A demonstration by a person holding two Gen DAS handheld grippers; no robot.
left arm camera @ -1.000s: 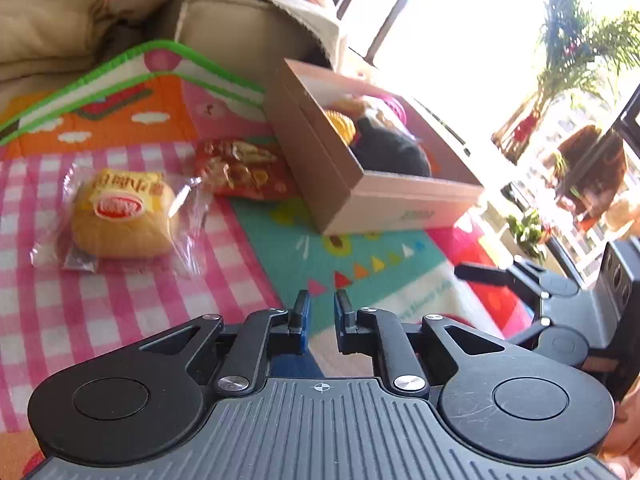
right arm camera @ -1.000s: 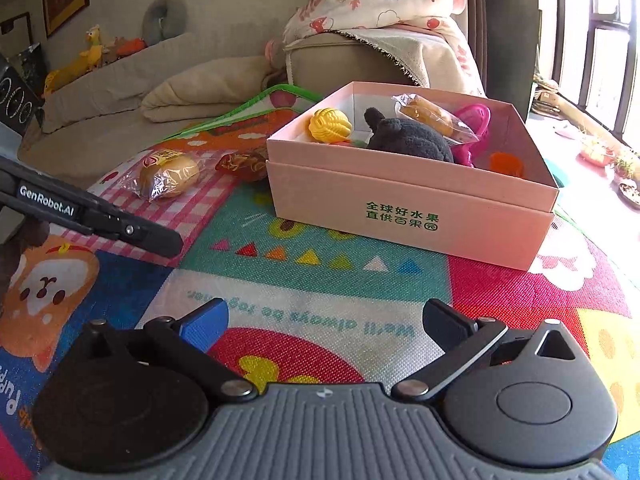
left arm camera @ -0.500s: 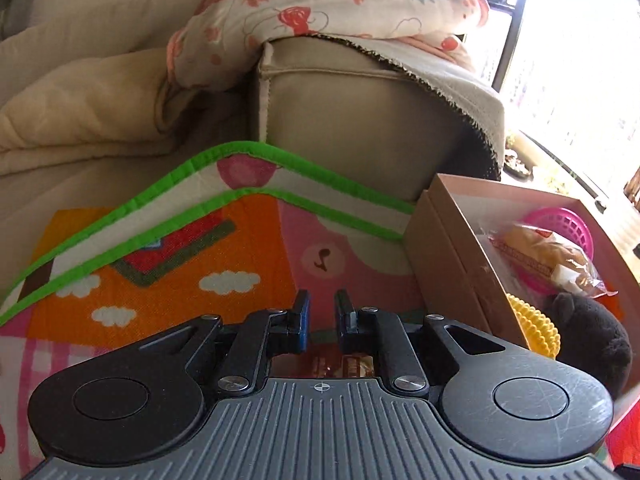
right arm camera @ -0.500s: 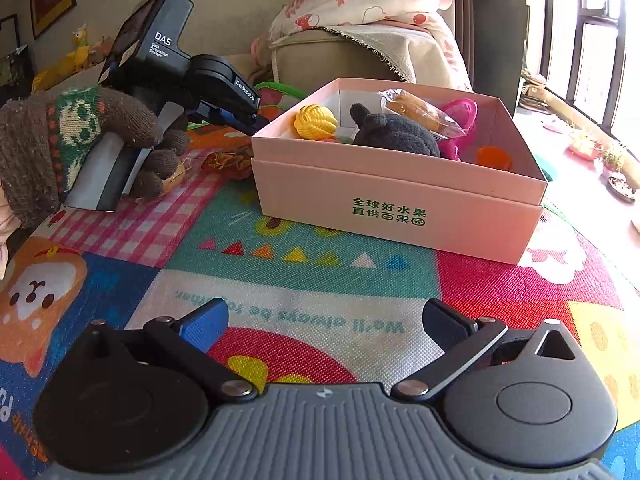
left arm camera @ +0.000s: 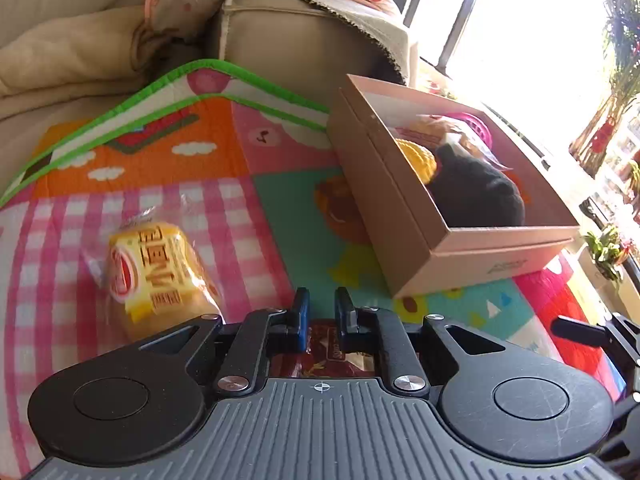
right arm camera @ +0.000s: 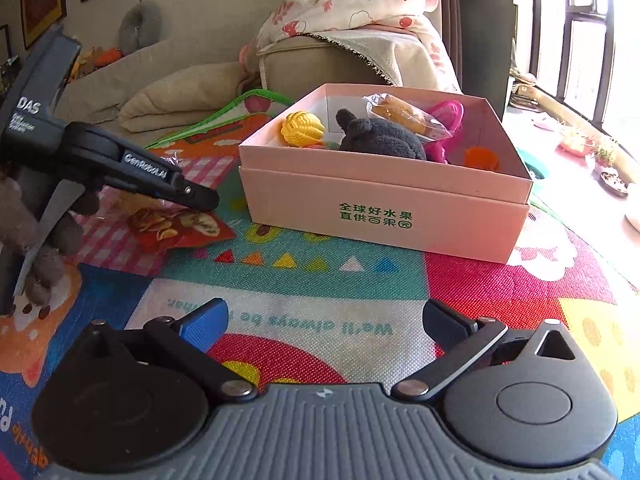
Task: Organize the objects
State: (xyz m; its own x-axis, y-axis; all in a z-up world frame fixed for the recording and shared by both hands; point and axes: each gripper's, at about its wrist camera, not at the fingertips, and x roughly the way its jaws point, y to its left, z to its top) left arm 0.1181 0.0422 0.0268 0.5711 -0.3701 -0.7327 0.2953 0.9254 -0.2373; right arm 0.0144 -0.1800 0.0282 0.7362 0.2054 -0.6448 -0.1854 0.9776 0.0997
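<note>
A pink cardboard box (right arm camera: 384, 220) (left arm camera: 408, 240) stands on the play mat and holds a yellow ball (right arm camera: 302, 130), a dark plush toy (right arm camera: 380, 142), a wrapped bun (right arm camera: 404, 114) and pink and orange toys. My left gripper (left arm camera: 322, 312) (right arm camera: 200, 196) is shut on a red snack packet (right arm camera: 176, 228) (left arm camera: 332, 350), which hangs from its tips, left of the box. A wrapped yellow cake (left arm camera: 156, 276) lies on the pink checked patch to its left. My right gripper (right arm camera: 324, 320) is open and empty over the mat, in front of the box.
A beige sofa arm (right arm camera: 320, 64) with a flowered blanket (right arm camera: 360, 4) stands behind the box. A folded cream blanket (right arm camera: 180, 96) lies at the back left. The mat's green edge (left arm camera: 192, 76) rises behind the cake. Windows and plants are at the right.
My left gripper dipped toward the back of the mat, took hold of the red snack packet and pulled back with it. The right gripper has stayed where it was.
</note>
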